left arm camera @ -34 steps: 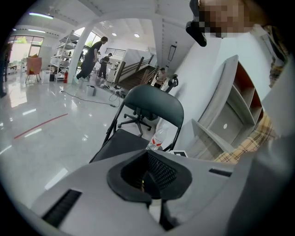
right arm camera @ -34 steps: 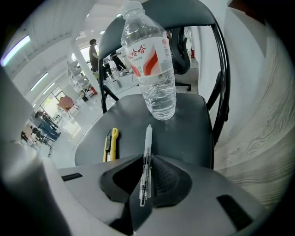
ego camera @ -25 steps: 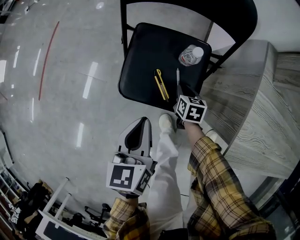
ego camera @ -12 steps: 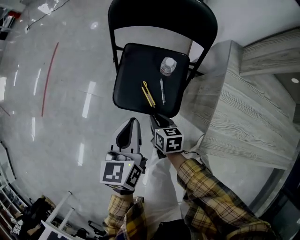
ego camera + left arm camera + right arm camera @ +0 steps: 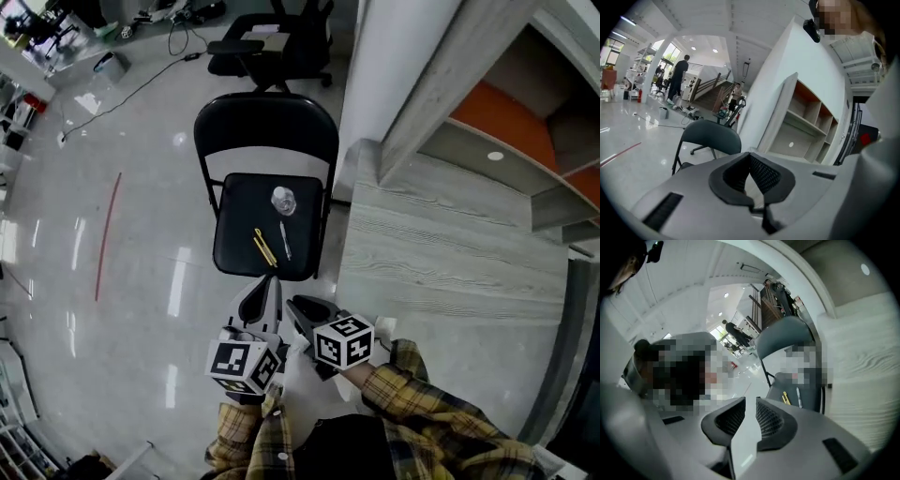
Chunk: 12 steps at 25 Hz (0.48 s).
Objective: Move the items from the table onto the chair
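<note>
Black chair seat [image 5: 239, 239] holds bottle [image 5: 283, 200], yellow tool [image 5: 264, 247], pen [image 5: 284, 240] (none touching); left tongs [image 5: 749, 157] together, right tongs [image 5: 750, 401] apart, empty.

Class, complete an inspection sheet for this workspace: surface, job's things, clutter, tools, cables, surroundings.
Surface: grey wood table, nothing seen on it; black folding chair beside it.
Job's things: clear bottle, yellow item and pen on the chair seat.
Clutter: nothing seen.
Tools: left tool shut, empty; right tool slightly open, empty.
Cables: black cable on the floor.
Surroundings: office chair, white pillar, shelving.
</note>
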{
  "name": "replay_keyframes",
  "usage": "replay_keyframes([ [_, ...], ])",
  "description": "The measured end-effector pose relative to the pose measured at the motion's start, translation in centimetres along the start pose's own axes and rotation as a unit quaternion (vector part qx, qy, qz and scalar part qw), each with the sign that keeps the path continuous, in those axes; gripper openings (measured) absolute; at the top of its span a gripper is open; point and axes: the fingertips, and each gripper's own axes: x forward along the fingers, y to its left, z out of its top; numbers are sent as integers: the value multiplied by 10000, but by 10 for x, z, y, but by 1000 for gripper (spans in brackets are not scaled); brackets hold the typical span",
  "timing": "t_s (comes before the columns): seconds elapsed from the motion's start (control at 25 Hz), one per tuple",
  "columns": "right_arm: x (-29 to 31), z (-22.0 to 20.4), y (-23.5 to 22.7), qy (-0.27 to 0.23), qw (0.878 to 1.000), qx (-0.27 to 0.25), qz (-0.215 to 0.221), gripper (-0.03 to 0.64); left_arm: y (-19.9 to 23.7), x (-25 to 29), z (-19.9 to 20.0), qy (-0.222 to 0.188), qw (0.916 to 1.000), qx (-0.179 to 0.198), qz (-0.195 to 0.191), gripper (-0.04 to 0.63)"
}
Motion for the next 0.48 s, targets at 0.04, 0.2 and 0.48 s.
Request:
replay_keyframes([
  [0.04,-21,7,3,-60,9999,-82,31,63,-18,-1,5,10,10000,51,-77,4],
  [0.2,-111,41,-11,-453,9973,-574,-66,63,-92,6,16,-28,9989,214,-424,3],
  [0.48,-285,93,-67,-1418,9823,-980,-728,63,-244,34,32,-141,9897,686,-1246,3],
])
